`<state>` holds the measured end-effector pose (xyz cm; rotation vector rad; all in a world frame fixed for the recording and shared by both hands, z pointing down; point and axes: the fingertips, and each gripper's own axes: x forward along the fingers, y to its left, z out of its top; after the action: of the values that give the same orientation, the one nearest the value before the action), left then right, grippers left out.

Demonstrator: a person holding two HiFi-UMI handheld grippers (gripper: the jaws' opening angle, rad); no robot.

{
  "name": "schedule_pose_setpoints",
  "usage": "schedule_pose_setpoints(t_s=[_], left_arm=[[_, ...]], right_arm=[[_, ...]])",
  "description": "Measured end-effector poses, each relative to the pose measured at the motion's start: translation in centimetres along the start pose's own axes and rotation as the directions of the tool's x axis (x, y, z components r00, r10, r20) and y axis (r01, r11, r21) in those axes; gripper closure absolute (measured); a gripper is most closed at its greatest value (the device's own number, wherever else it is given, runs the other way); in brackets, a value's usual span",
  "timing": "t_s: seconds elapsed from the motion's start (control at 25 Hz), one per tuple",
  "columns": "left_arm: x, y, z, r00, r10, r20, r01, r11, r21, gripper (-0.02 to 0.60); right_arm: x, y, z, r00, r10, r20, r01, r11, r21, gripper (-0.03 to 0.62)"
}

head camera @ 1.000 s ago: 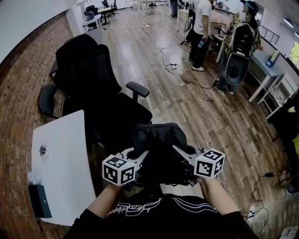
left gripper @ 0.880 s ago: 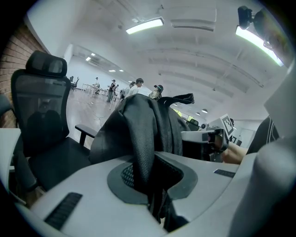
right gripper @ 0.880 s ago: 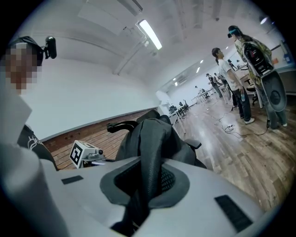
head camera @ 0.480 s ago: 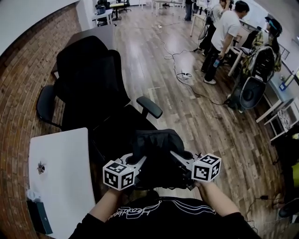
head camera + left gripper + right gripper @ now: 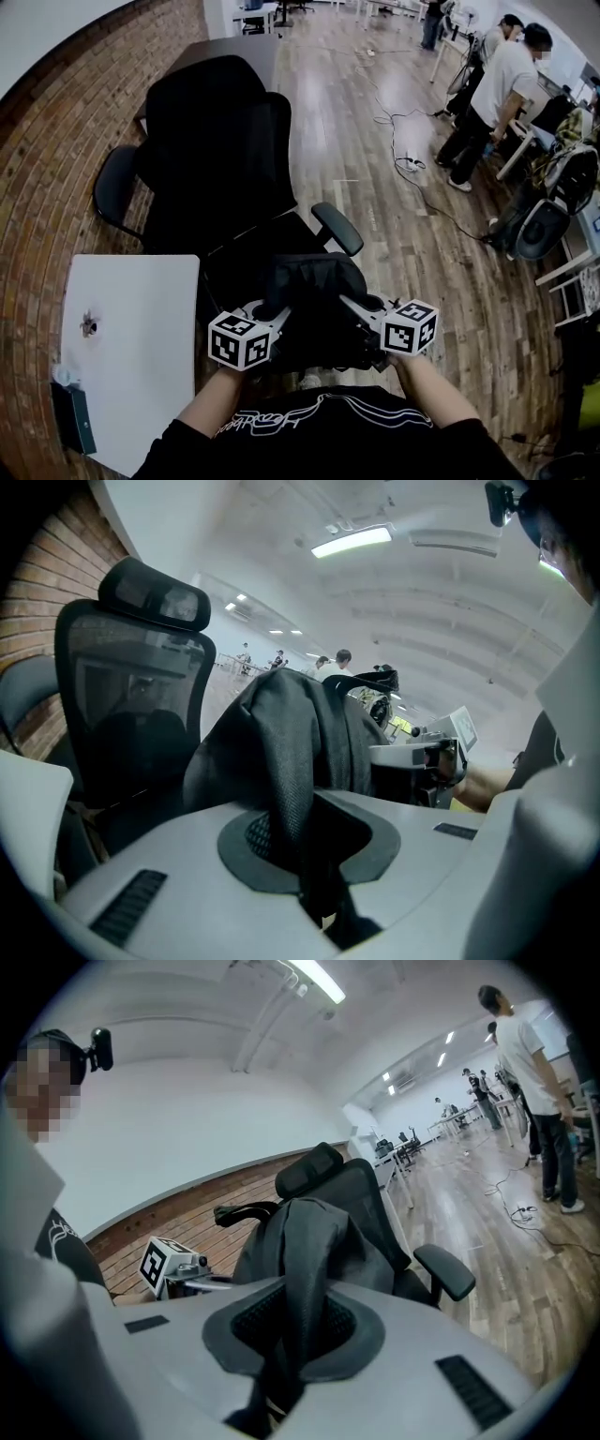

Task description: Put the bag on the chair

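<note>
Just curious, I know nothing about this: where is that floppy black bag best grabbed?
At its soft side fabric, coming in from left and right at once. The bag is limp and sags, so one hold would likely let it droop; here the left gripper and right gripper each pinch a fold on their own side.

The limp black fabric bag is held aloft just in front of the black mesh-backed chair.
</note>
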<state>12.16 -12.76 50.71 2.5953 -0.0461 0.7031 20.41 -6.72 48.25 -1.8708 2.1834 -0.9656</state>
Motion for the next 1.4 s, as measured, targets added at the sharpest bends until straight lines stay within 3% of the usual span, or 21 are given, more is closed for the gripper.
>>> schedule_pose_setpoints(t_s=[0.48,1.0,1.4], left_arm=[[-1.3,7.0,2.5,0.984,0.176,0.030,-0.173,0.981,-0.091,0.522],[-0.8,17.7,6.0,0.929,0.368,0.043,-0.349,0.909,-0.225,0.522],[1.8,25.1,6.9,0.903,0.431,0.007,-0.412,0.868,-0.276,0.522]], right_arm=[[8.7,-0.8,3.2,0.981,0.159,-0.111,-0.163,0.986,-0.028,0.560],[21.5,-3.6,7.3,0.918,0.295,-0.265,-0.324,0.944,-0.071,0.560],[29.2,-7.0,8.5,0.868,0.331,-0.370,-0.391,0.915,-0.100,0.560]])
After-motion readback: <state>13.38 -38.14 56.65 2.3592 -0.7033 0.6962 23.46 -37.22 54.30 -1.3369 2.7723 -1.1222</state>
